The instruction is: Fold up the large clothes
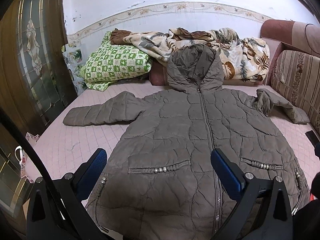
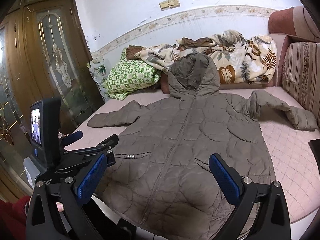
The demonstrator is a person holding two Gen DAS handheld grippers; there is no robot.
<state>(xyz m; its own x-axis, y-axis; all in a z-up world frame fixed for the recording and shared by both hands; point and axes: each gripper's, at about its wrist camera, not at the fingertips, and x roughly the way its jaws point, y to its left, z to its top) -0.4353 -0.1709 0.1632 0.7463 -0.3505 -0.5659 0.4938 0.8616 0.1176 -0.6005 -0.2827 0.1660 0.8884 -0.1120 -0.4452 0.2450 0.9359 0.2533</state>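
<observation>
The quilted coat (image 1: 200,140) lies face up on my bed (image 1: 76,140), zipped, its hem hanging over the near edge toward me and its hood (image 1: 195,68) propped against the bedding at the far edge. It's taupe, puffy, stitched in wavy channels, with braided pocket trims carrying small metal beads. One sleeve (image 1: 100,112) stretches flat toward the left edge; the other sleeve (image 1: 280,106) is crumpled and doubled near the right edge, by the striped cushion (image 1: 296,80).

I judge that no fold is made yet: I'm at the start, hovering over the hem. My left gripper (image 1: 160,170) stands wide, holding nothing, blue ribbed pads either side of the left pocket. My right gripper (image 2: 158,178) is likewise spread wide and empty, above the lower front.

Next I'd probably bring a sleeve across the chest, which calls for pinching the slippery shell firmly, since padding tends to spring back.

Beyond the hood sit a green checked pillow (image 1: 116,64) and a leaf-print blanket (image 1: 230,52)
</observation>
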